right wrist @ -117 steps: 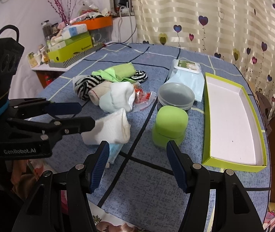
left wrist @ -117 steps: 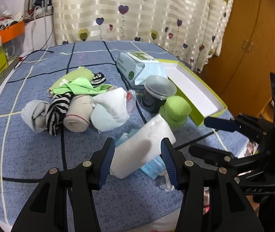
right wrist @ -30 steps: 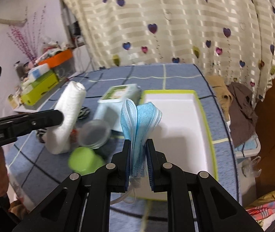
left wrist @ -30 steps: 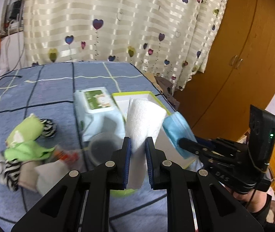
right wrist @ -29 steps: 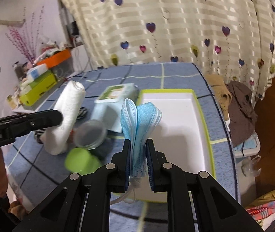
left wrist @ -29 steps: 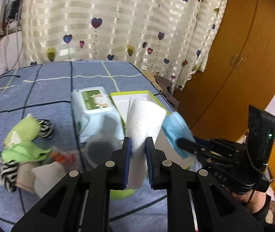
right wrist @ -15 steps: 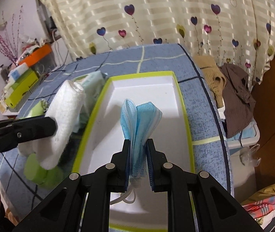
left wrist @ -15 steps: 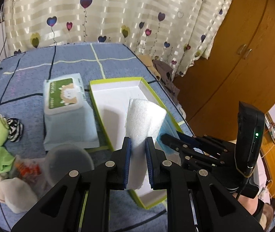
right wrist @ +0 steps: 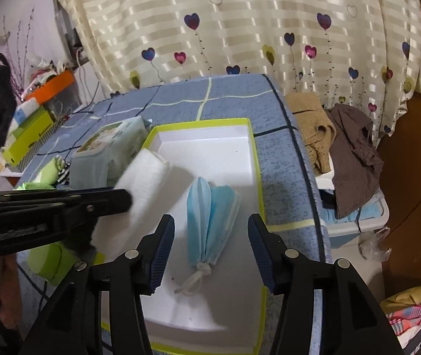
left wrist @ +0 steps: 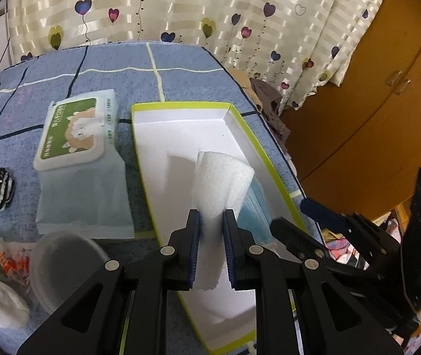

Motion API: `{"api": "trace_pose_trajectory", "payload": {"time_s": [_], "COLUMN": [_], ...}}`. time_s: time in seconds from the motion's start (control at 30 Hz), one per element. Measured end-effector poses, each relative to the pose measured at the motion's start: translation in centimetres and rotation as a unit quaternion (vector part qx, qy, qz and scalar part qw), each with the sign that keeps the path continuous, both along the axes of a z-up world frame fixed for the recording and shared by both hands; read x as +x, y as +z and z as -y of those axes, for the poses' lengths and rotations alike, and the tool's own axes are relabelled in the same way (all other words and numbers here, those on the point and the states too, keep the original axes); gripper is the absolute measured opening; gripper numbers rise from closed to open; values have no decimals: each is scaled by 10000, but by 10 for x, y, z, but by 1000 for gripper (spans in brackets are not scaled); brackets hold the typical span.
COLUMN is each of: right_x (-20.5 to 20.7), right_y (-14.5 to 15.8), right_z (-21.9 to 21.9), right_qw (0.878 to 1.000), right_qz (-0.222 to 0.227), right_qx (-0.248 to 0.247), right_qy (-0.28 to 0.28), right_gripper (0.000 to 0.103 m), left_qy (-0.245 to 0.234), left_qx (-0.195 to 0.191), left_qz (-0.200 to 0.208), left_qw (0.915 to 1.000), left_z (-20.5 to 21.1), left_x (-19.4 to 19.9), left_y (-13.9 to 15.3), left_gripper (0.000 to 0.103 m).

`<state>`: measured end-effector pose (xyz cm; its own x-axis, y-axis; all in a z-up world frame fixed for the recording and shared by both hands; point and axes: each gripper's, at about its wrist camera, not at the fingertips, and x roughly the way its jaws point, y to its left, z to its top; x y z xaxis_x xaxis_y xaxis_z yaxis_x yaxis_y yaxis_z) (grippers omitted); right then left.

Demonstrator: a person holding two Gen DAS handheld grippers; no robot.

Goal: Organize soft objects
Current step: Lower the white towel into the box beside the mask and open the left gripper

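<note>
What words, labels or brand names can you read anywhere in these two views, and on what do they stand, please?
Wet wipes pack: green label with white characters, too blurred to read.
Left gripper: embossed lettering on its body, blurred, not readable.
Yellow-green box on the side shelf: small dark print, too small to read.
Nothing else carries text.

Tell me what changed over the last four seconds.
The right gripper carried the blue masks from the table into the white tray and let go; its jaws are now open. The left gripper lifted the white towel roll over the tray and still clamps it. The wipes pack stayed put.
</note>
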<state>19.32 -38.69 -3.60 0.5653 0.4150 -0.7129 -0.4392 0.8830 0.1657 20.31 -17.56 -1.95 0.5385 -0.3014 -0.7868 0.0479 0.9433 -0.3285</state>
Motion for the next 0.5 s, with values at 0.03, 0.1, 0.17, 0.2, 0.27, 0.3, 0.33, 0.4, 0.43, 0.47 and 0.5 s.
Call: {"api": "trace_pose_trajectory", "payload": {"time_s": [0.03,0.1,0.17,0.2,0.27,0.3,0.33,0.4,0.43,0.47,0.5], "right_x": [-2,-5,-8,-10,-12,-14,-16,-21,-24,-27,-30], "right_y": [1,1,2,2,3,4,5,8,10,11,14], "right_z": [2,4,6,8,10,11,12,13,13,14,14], "right_qw": [10000,10000,10000,10000,9999,9999,9998,9997,9997,9996,9996], "right_qz": [-3,-6,-9,-10,-3,-7,-7,21,26,25,44], "right_qx": [14,22,30,30,31,47,55,78,113,144,162], "right_qy": [-7,-23,-49,-68,-129,-166,-187,-217,-226,-234,-247], "right_gripper": [51,52,52,53,56,56,56,56,57,57,57], "left_qy": [-6,-43,-75,-91,-74,-80,-100,-118,-152,-190,-217], "left_qx": [-25,-55,-80,-96,-80,-97,-145,-142,-127,-141,-148], "left_qz": [-22,-40,-33,-22,17,20,27,100,159,205,257], "left_qw": [10000,10000,9999,9999,9999,9999,9998,9998,9997,9995,9993], "left_z": [1,3,4,4,3,2,1,0,0,0,-1], "left_x": [1,3,2,2,1,0,-1,-7,-11,-15,-19], "left_y": [-1,-1,-1,-1,1,1,3,7,11,14,18], "left_gripper": [18,19,20,20,21,22,23,24,24,24,24]}}
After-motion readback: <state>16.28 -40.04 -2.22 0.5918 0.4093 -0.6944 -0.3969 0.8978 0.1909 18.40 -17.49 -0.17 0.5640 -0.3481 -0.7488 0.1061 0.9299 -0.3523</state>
